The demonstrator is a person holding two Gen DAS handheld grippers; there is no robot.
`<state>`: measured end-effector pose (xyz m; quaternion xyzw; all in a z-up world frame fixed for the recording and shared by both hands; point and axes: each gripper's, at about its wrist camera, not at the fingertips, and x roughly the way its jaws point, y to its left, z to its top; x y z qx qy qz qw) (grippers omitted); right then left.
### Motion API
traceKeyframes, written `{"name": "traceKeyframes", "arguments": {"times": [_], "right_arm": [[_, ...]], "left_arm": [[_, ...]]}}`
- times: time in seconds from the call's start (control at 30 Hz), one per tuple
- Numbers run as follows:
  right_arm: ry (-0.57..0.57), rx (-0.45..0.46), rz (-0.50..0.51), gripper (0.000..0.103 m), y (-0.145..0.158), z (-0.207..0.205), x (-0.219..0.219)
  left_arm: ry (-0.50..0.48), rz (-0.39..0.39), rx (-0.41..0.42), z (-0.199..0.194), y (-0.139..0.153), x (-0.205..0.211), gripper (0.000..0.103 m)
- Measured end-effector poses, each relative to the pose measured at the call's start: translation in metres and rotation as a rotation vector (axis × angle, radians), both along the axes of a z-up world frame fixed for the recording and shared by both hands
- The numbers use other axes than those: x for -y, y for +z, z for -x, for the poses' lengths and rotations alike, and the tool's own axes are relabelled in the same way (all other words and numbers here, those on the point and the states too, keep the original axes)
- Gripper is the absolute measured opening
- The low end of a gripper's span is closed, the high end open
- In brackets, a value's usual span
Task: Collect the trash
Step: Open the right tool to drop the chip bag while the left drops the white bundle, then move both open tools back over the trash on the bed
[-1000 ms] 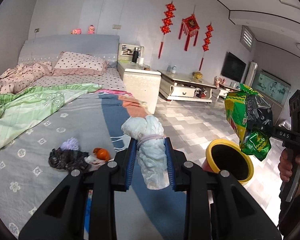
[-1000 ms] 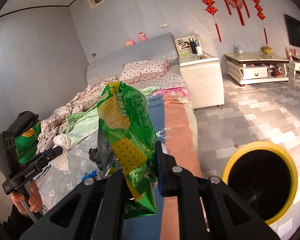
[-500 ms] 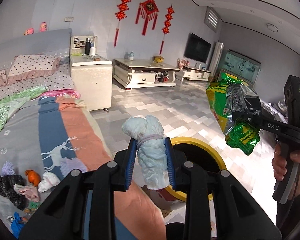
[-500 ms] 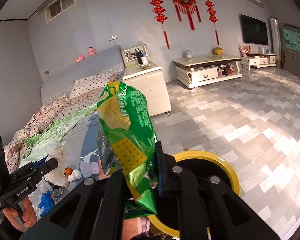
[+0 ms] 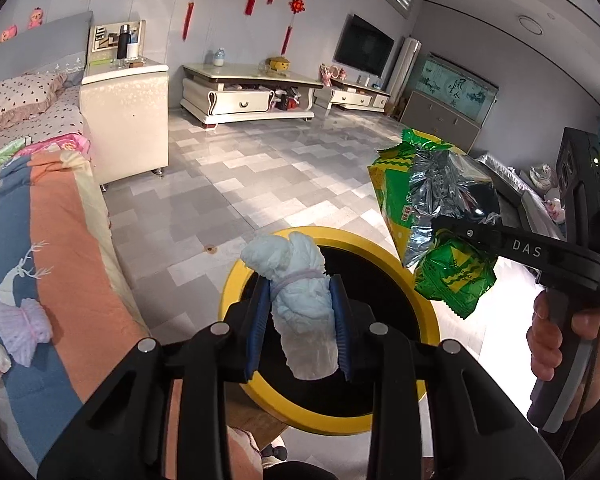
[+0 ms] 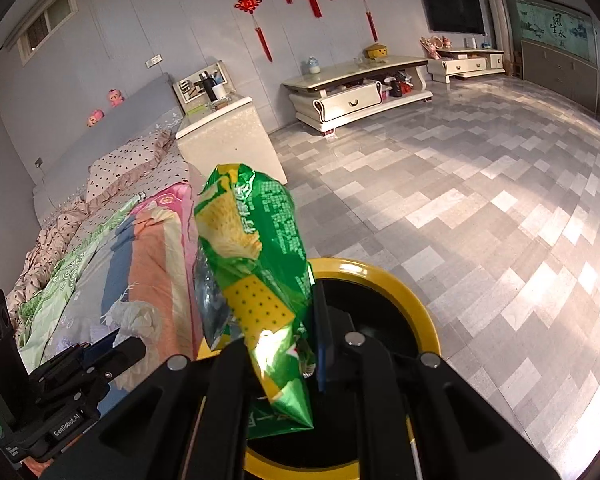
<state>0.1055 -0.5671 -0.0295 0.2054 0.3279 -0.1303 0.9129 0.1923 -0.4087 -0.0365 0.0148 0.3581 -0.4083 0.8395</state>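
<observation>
left gripper (image 5: 300, 320) clamps tissue wad (image 5: 300, 312) over yellow bin (image 5: 236, 280).

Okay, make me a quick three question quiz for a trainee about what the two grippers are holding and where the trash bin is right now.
1. True or false: the left gripper is shut on a white tissue bundle.
2. What does the right gripper hold? A) an orange peel B) a green snack bag C) a plastic bottle
3. Fill in: the bin below both grippers has a ____ rim.

Key: 1 true; 2 B; 3 yellow.
</observation>
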Motion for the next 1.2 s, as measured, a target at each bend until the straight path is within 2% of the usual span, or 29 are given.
{"name": "traceKeyframes", "arguments": {"times": [0.13, 0.17, 0.23, 0.3, 0.37, 0.47, 0.53, 0.67, 0.87, 0.93, 1.17, 1.2], "right_arm": [[-0.026, -0.031, -0.012, 0.011, -0.012, -0.001, 0.011], [-0.030, -0.035, -0.013, 0.012, -0.012, -0.002, 0.011], [-0.038, -0.038, -0.006, 0.024, -0.012, 0.000, 0.011], [-0.047, -0.036, -0.001, 0.031, -0.011, 0.002, 0.011], [-0.061, -0.035, 0.008, 0.032, -0.009, 0.005, 0.011], [-0.072, -0.036, 0.015, 0.039, -0.008, 0.008, 0.012], [-0.080, -0.048, 0.017, 0.049, -0.008, 0.008, 0.011], [-0.082, -0.053, 0.021, 0.050, -0.007, 0.008, 0.007], [-0.064, -0.029, 0.049, 0.056, 0.005, 0.008, -0.013], [-0.042, -0.017, 0.057, 0.063, 0.009, 0.007, -0.022], [0.044, 0.047, 0.141, 0.073, 0.031, -0.001, -0.070], [0.054, 0.056, 0.160, 0.077, 0.034, -0.002, -0.079]], "left_arm": [[-0.020, -0.001, -0.018, 0.001, -0.013, 0.018, 0.033], [-0.024, 0.001, -0.022, 0.002, -0.014, 0.020, 0.037], [-0.018, 0.001, -0.020, 0.002, -0.016, 0.019, 0.046], [-0.014, 0.007, -0.015, 0.005, -0.014, 0.020, 0.052], [-0.007, 0.013, -0.015, 0.003, -0.013, 0.017, 0.061], [0.011, 0.019, -0.017, 0.002, -0.010, 0.010, 0.068], [0.029, 0.023, -0.011, 0.001, -0.008, 0.004, 0.074], [0.059, 0.031, -0.003, 0.000, 0.001, -0.012, 0.077], [0.114, 0.029, 0.047, 0.007, 0.017, -0.051, 0.081], [0.135, 0.028, 0.065, 0.011, 0.022, -0.069, 0.083], [0.245, 0.030, 0.126, 0.021, 0.042, -0.149, 0.088], [0.258, 0.034, 0.134, 0.023, 0.044, -0.163, 0.089]]}}
